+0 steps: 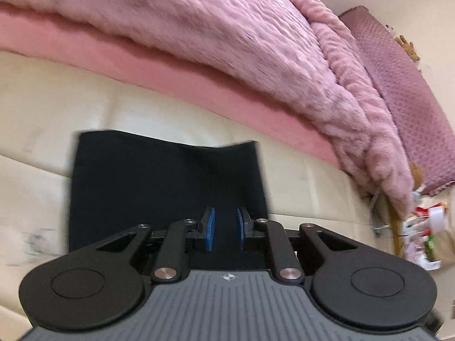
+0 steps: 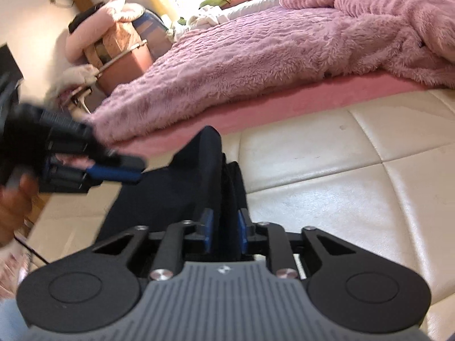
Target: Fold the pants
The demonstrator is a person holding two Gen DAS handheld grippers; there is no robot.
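Pants (image 1: 167,187): black, folded into a compact block, lying on the cream leather cushion (image 1: 57,119) at the foot of the bed, just below the pink sheet (image 1: 176,76). Fluffy pink blanket (image 1: 199,28) covers the bed above that.

Left gripper (image 1: 225,228): hovering over the near edge of the pants, blue pads (image 1: 210,227) parted with a narrow gap. Dark fabric shows in the gap, but the pads don't press on it, so released. The right wrist view also shows it from the side (image 2: 125,170), blurred, with a hand (image 2: 14,199) behind it.

Right gripper (image 2: 224,231): a raised fold of the pants (image 2: 210,170) stands up between its pads. Pads sit a little off the cloth on both sides, so not clamped as far as I can see. That fold is upright; the rest of the pants spreads flat to the left of it on the cushion (image 2: 341,199).
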